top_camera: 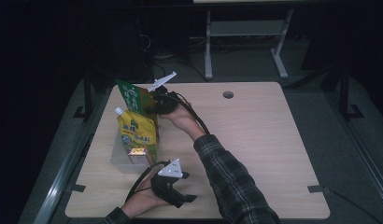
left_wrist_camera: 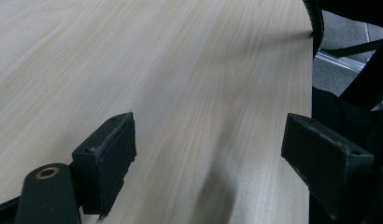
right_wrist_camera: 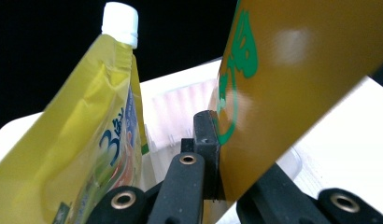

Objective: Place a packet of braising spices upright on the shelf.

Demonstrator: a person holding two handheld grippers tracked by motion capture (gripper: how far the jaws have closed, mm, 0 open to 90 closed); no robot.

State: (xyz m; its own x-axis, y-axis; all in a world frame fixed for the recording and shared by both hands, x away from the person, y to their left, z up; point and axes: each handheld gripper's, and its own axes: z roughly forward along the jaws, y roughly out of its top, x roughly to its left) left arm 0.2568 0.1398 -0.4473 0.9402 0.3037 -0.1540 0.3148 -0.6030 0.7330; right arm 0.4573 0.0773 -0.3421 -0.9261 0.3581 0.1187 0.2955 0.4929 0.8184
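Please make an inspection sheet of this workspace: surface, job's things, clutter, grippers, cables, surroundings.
Surface: light wooden table, round hole near far edge.
Job's things: green-and-gold packet held tilted over clear bin; yellow spout pouch, white cap, standing in the bin.
Clutter: nothing seen.
Grippers: right gripper shut on the packet; left gripper open above bare table.
Cables: black cable along right forearm; another loops from left gripper.
Surroundings: dark room, grey metal frame beyond table.

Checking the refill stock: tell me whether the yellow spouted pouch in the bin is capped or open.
Capped. The yellow pouch has its white screw cap seated on the spout, and stands upright in the clear bin.
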